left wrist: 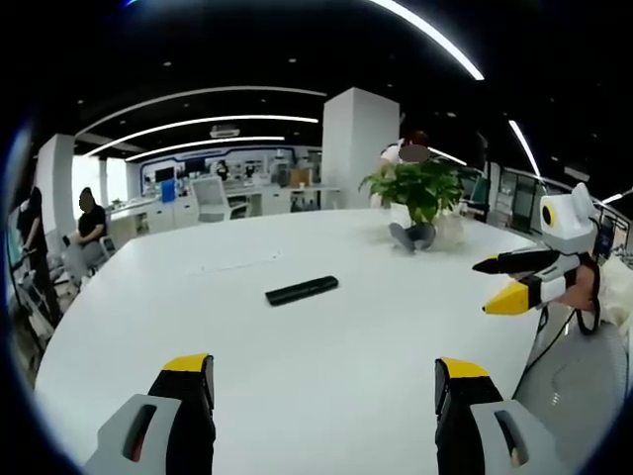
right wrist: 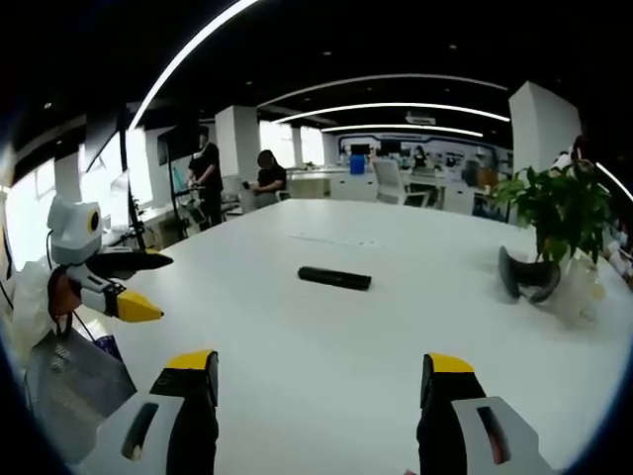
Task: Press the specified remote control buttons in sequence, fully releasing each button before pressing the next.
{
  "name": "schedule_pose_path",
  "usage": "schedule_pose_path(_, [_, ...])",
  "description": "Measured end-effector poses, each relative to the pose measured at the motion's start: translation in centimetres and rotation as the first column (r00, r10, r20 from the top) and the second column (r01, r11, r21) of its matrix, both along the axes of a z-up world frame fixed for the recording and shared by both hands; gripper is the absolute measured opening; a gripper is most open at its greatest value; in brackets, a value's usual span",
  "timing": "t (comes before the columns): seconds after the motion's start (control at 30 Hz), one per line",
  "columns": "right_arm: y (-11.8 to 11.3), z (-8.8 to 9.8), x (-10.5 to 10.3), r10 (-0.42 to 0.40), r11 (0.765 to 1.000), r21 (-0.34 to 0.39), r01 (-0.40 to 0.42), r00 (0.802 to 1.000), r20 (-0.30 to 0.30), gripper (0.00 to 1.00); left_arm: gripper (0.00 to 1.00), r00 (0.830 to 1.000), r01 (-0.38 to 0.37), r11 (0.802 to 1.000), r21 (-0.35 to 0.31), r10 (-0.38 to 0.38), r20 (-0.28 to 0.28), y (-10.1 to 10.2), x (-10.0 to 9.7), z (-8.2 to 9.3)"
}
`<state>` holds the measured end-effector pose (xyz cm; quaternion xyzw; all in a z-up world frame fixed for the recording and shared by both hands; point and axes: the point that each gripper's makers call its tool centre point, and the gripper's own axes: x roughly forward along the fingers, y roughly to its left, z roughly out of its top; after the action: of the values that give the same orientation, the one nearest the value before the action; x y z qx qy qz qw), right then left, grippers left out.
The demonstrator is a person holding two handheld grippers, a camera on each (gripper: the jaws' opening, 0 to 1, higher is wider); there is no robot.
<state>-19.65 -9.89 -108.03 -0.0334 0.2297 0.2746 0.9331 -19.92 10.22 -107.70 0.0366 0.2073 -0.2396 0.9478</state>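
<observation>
Here, left gripper [left wrist: 323, 381] and right gripper [right wrist: 323, 376] level above white table [left wrist: 326, 346], fingers wide apart, empty, black remote [left wrist: 302, 290] ahead.

From my left gripper [left wrist: 324, 396], wide bare white table [left wrist: 297, 356] up to the remote control [left wrist: 302, 290], potted plant [left wrist: 420, 203] standing well beyond, right gripper [left wrist: 514, 280] hovering off to the side, jaws parted.

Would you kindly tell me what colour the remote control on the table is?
The remote control is black, lying on the white table; the right gripper view shows it best.
</observation>
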Motion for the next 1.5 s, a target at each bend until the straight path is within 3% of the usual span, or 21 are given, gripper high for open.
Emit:
schedule_pose_path(0.43, [-0.2,-0.2,0.0,-0.001,1.000,-0.003,0.001,1.000,-0.006,0.83,0.95,1.000,0.020,0.999,0.031,-0.020,0.014,0.1,1.4,0.5])
schedule_pose_path(1.07, [-0.3,-0.5,-0.1,-0.006,1.000,0.002,0.006,1.000,-0.013,0.83,0.95,0.991,0.103,0.990,0.092,-0.110,0.070,-1.1,6.3,3.4])
schedule_pose_path(1.3, [-0.5,-0.6,0.0,-0.016,1.000,0.007,0.016,1.000,-0.019,0.83,0.95,0.986,0.147,0.982,0.119,-0.156,0.066,-1.8,8.3,3.7])
schedule_pose_path(1.5, [-0.6,-0.9,0.1,-0.021,1.000,0.012,0.021,0.999,-0.030,0.83,0.91,0.980,0.193,0.971,0.143,-0.199,0.025,-2.2,10.1,2.8])
